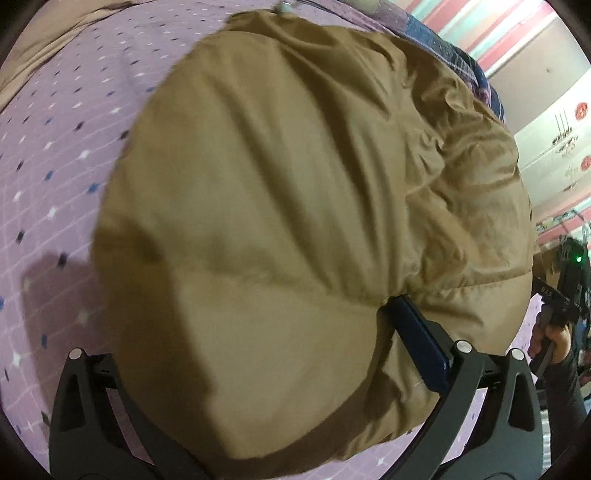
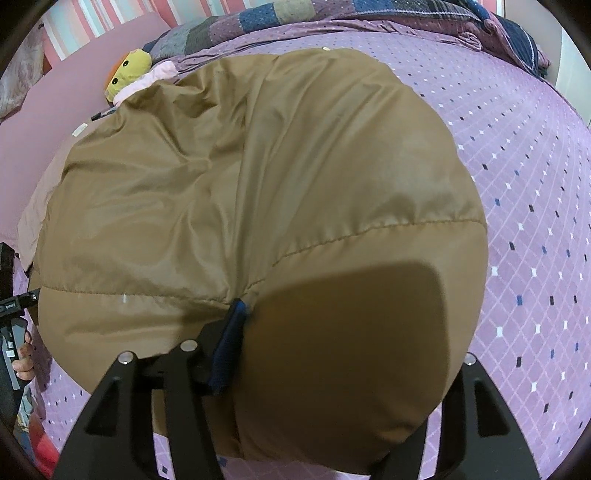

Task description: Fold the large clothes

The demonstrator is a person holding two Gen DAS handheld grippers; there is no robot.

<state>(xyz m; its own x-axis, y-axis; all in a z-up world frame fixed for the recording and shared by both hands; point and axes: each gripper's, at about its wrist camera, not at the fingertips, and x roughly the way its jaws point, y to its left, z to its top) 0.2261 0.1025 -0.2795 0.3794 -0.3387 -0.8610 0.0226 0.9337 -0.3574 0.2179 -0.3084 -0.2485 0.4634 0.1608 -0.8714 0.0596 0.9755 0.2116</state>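
Note:
A large tan puffer jacket point(image 1: 295, 184) lies on a purple bedspread and fills both views point(image 2: 240, 184). My left gripper point(image 1: 369, 317) is shut on the jacket's near hem; one blue-padded finger point(image 1: 417, 339) shows, the other is hidden under the fabric. My right gripper point(image 2: 251, 306) is shut on the hem too; one blue-padded finger point(image 2: 229, 350) shows, the other is under the cloth. The hem bulges over both grippers. The other gripper and hand show at the right edge of the left wrist view point(image 1: 561, 295).
The purple bedspread point(image 2: 517, 221) with small diamond marks lies around the jacket. A patchwork quilt point(image 2: 332, 14) lies at the far side. A yellow plush toy point(image 2: 127, 70) sits by the jacket's far left. A striped wall point(image 1: 517, 33) stands beyond.

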